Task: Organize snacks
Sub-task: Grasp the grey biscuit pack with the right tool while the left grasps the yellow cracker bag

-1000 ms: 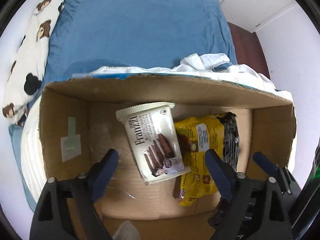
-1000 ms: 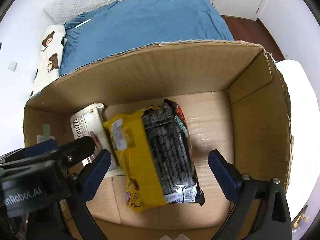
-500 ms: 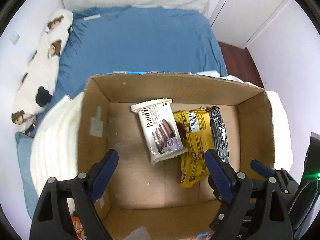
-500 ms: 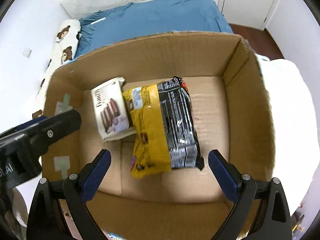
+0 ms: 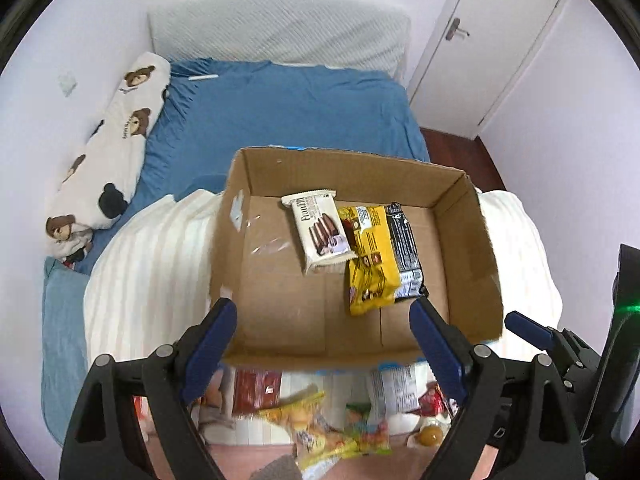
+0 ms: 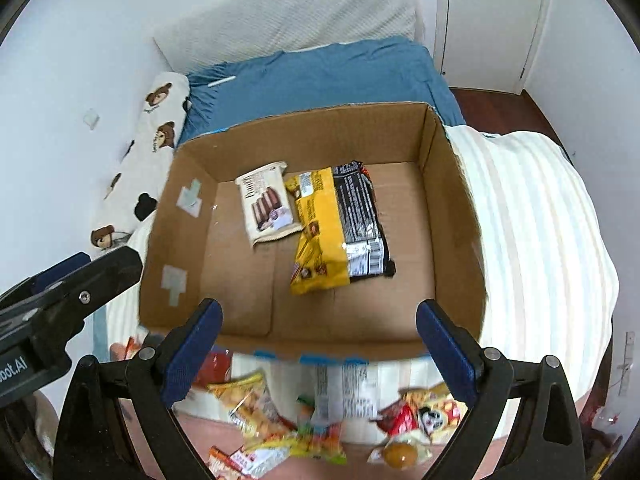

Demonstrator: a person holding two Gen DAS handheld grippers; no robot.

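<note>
An open cardboard box (image 5: pixel 464 248) (image 6: pixel 452 216) sits on a white striped blanket. Inside lie a white wafer pack (image 5: pixel 320 228) (image 6: pixel 266 204) and a yellow-and-black snack bag (image 5: pixel 380 256) (image 6: pixel 340 228), side by side and slightly overlapping. Several loose snack packs (image 5: pixel 340 420) (image 6: pixel 280 420) lie in front of the box's near wall. My left gripper (image 5: pixel 322 328) is open and empty, above the box's near edge. My right gripper (image 6: pixel 320 332) is open and empty, also above the near edge. The left gripper's body shows at the left of the right wrist view (image 6: pixel 60 292).
The box rests on a bed with a blue sheet (image 5: pixel 288 108) (image 6: pixel 320 72). A white bear-print pillow (image 5: pixel 104 160) (image 6: pixel 148 148) lies at the left by the wall. A white door (image 5: pixel 496 40) and dark wood floor (image 6: pixel 500 100) are at the right.
Both grippers have pulled up and back out of the box, so the whole box and the loose snacks in front of it now show. Both packs stay in the box.
</note>
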